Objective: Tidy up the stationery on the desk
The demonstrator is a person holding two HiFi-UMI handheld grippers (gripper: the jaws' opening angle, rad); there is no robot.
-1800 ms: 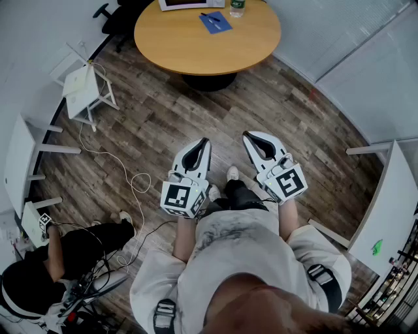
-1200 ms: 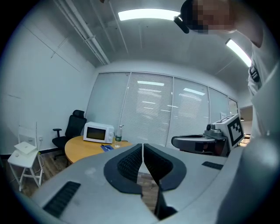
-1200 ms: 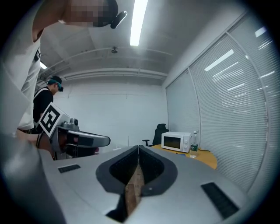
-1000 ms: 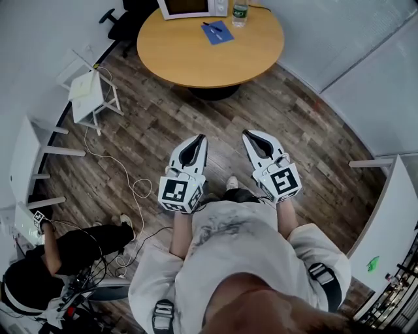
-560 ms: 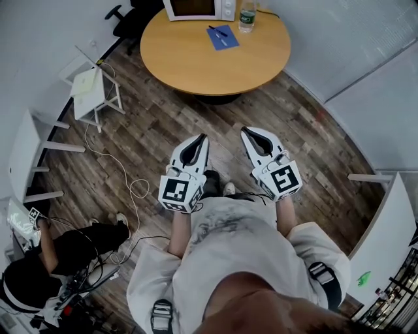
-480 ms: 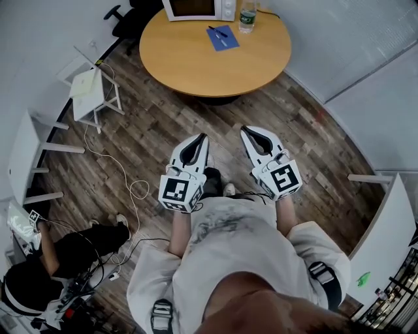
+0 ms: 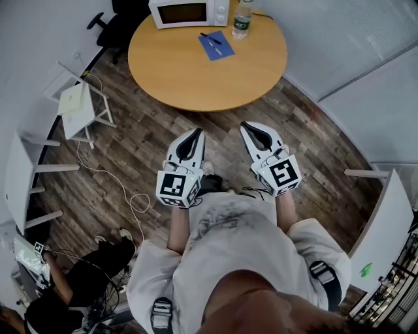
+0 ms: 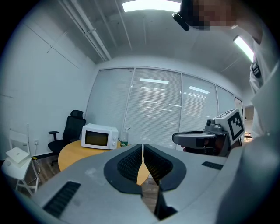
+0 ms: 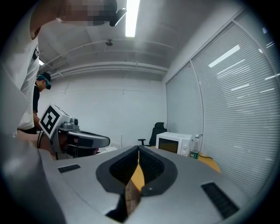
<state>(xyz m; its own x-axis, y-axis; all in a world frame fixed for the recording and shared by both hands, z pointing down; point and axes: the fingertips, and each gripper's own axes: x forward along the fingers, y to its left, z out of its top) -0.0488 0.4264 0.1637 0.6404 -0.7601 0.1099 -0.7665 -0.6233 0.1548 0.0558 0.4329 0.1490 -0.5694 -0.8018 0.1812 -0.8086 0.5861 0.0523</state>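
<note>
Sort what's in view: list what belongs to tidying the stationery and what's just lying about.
Belongs to the job: blue notebook, pen lying on it, round desk.

Just lying about: microwave, water bottle, office chair, white side table, floor cable.

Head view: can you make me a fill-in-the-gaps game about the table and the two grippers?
1. The top of the wooden table has a ____ shape.
2. A dark pen lies on the ____ notebook.
3. The bottle stands right beside the white ____.
4. The left gripper and the right gripper both have their jaws ____, with nothing between them.

Missing words: round; blue; microwave; shut.
</note>
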